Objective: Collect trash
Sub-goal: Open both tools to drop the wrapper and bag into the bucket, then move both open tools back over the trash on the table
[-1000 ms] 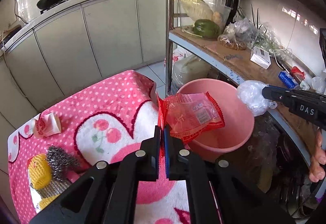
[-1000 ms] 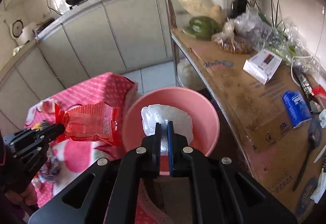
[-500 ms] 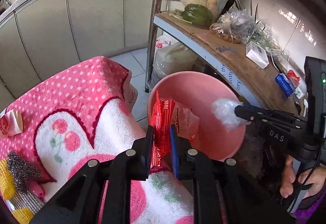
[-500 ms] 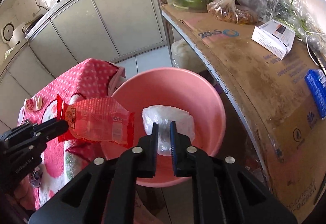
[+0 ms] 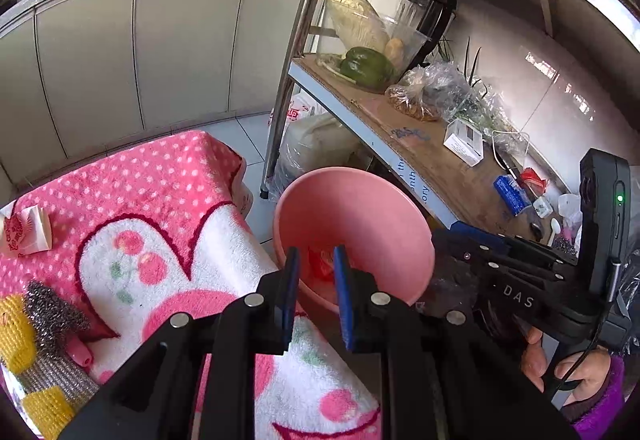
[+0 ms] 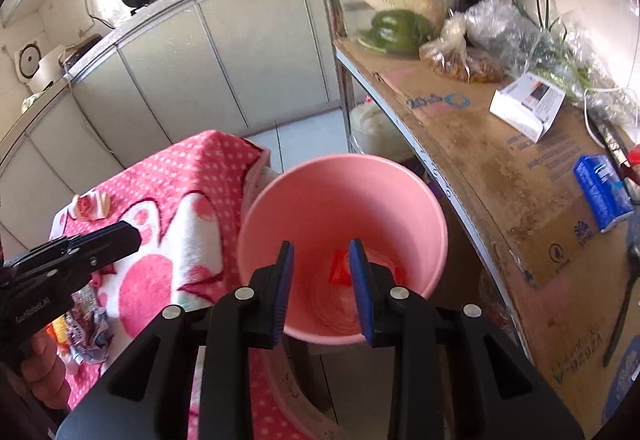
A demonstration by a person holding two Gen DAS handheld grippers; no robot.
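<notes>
A pink bucket (image 5: 360,207) (image 6: 344,187) stands beside the table with the pink towel (image 5: 160,199) (image 6: 192,199). A red wrapper (image 5: 320,266) (image 6: 340,272) lies at its bottom, with a clear bag beside it in the right wrist view (image 6: 336,304). My left gripper (image 5: 316,296) is open and empty at the bucket's near rim. My right gripper (image 6: 322,288) is open and empty above the bucket. A small red-and-white wrapper (image 5: 26,232) (image 6: 90,205) lies on the towel's far left. Crumpled wrappers (image 6: 86,324) lie near my left hand.
A steel scourer (image 5: 52,316) and a yellow sponge (image 5: 14,336) lie at the towel's left edge. A metal shelf (image 6: 500,175) on the right holds vegetables, bags, a white box (image 6: 524,105) and a blue pack (image 6: 602,191). Grey cabinets stand behind.
Both grippers opened. The red wrapper dropped from my left gripper and the clear bag from my right gripper into the pink bucket.
</notes>
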